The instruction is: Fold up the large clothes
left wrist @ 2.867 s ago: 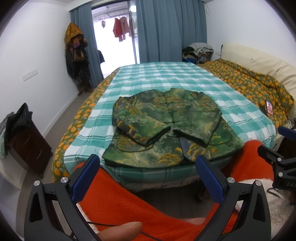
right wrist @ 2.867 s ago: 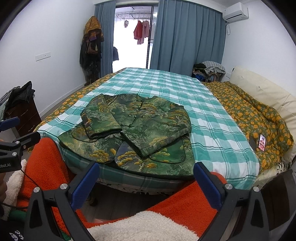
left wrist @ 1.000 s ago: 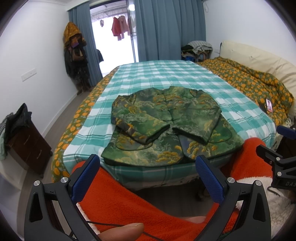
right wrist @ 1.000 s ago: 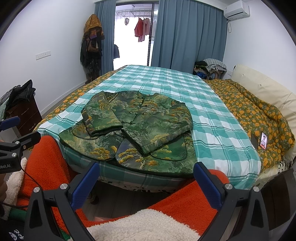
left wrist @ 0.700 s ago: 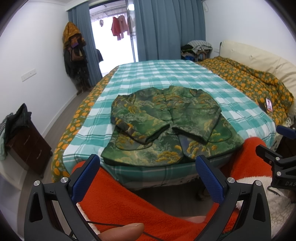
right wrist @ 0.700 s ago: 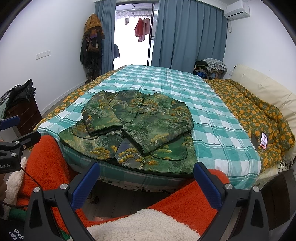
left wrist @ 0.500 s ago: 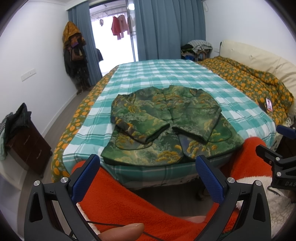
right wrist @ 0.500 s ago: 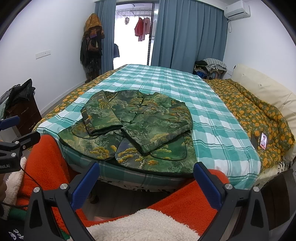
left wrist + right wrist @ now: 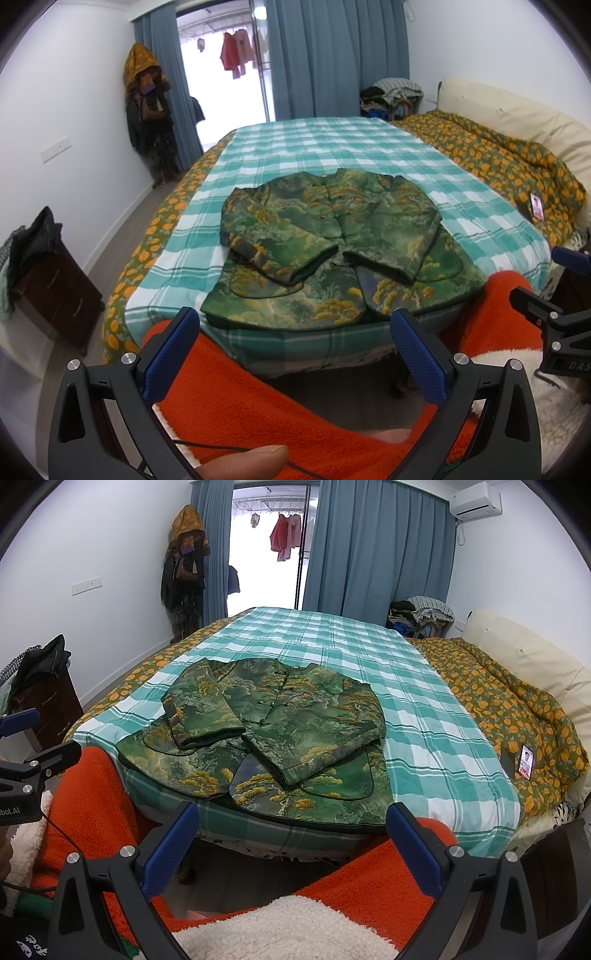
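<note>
Left wrist view, taking the green jacket [image 9: 332, 251] as the landmark: far to its left a dark wooden cabinet [image 9: 55, 295] stands against the wall with dark clothes heaped on top, and behind the jacket to the left, coats hang in the corner beside blue curtains [image 9: 332, 55]. The jacket itself lies flat on the teal checked bedspread [image 9: 314, 147], front side up, both sleeves folded in across the chest, its hem at the near edge of the bed. In front of the jacket the left gripper [image 9: 295, 350] hangs above orange fleece [image 9: 258, 406], its blue-padded fingers spread wide with nothing between them, clear of the cloth. To the jacket's right an orange-flowered quilt [image 9: 498, 158] runs along the bed, and a phone [image 9: 536, 206] lies on it. At the right edge of this view the other gripper shows side-on. In the right wrist view the jacket [image 9: 280, 731] sits at the same near edge of the bedspread [image 9: 424, 720], with the quilt [image 9: 517, 709] and phone [image 9: 526, 760] again to its right. The right gripper [image 9: 291, 838] is also in front of the jacket, short of the hem, fingers wide apart and holding nothing, above orange fleece [image 9: 369, 886] and a white fleecy lining [image 9: 288, 930].
</note>
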### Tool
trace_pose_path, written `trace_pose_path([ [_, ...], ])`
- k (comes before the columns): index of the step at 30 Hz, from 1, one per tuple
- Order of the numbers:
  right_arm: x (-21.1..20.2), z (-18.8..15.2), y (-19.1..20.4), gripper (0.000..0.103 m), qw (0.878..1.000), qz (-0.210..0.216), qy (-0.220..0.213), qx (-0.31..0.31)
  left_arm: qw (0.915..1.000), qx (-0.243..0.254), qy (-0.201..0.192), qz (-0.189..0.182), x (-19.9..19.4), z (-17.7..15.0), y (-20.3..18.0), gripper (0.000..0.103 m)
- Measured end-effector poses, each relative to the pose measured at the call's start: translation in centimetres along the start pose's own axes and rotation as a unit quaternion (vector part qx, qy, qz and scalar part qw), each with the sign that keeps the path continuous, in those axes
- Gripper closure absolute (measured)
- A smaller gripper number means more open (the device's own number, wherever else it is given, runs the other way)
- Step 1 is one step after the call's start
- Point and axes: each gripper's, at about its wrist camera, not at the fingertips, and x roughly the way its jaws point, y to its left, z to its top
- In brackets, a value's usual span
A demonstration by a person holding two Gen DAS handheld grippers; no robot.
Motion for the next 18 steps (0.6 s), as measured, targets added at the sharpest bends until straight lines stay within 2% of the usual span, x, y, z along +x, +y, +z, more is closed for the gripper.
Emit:
trace_pose_path([
  [18,0.23,-0.1,-0.26,0.0,1.0,0.003,0.005,-0.001,1.0,0.0,0.007,-0.001,0.22,-0.72,-0.11,0.0],
])
